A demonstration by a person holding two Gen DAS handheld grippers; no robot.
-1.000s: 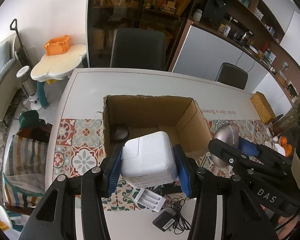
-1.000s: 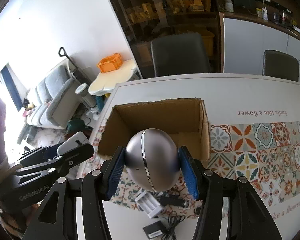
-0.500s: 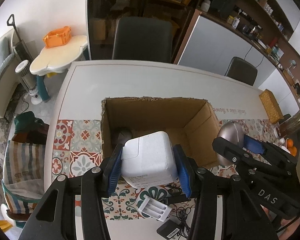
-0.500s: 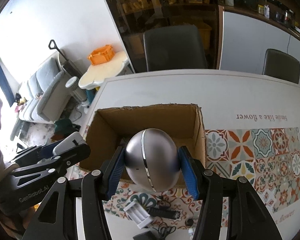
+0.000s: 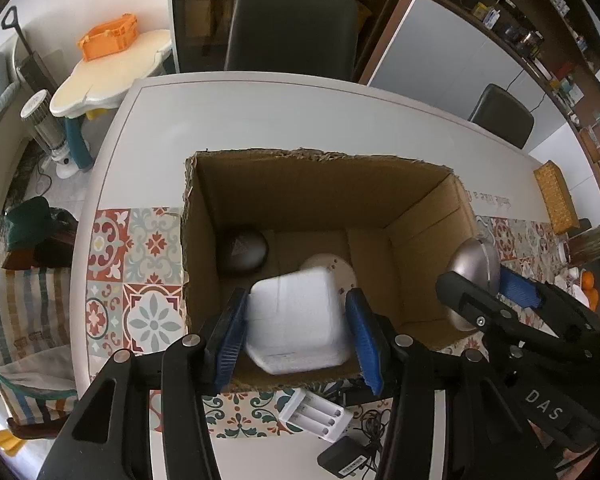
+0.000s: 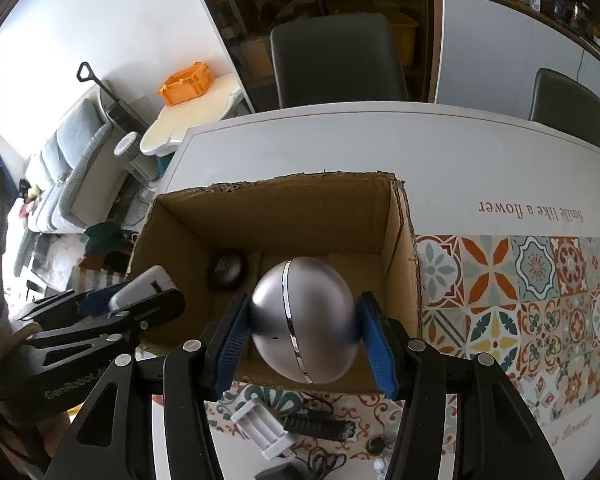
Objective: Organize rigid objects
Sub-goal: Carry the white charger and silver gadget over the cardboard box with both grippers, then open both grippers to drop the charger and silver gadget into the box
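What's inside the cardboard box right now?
In the cardboard box lie a dark rounded gadget in the back left corner and a pale round disc. The held white block covers part of the floor.

I see white adapter blurred, hiding most of a round white disc | black charger cut off at bottom edge.

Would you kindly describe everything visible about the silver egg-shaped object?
The silver egg-shaped object looks like smooth brushed metal, split by a shiny chrome band running lengthwise. It is tilted, clamped at its sides between the blue pads of the right gripper, and held above the open cardboard box. Nothing else touches it.
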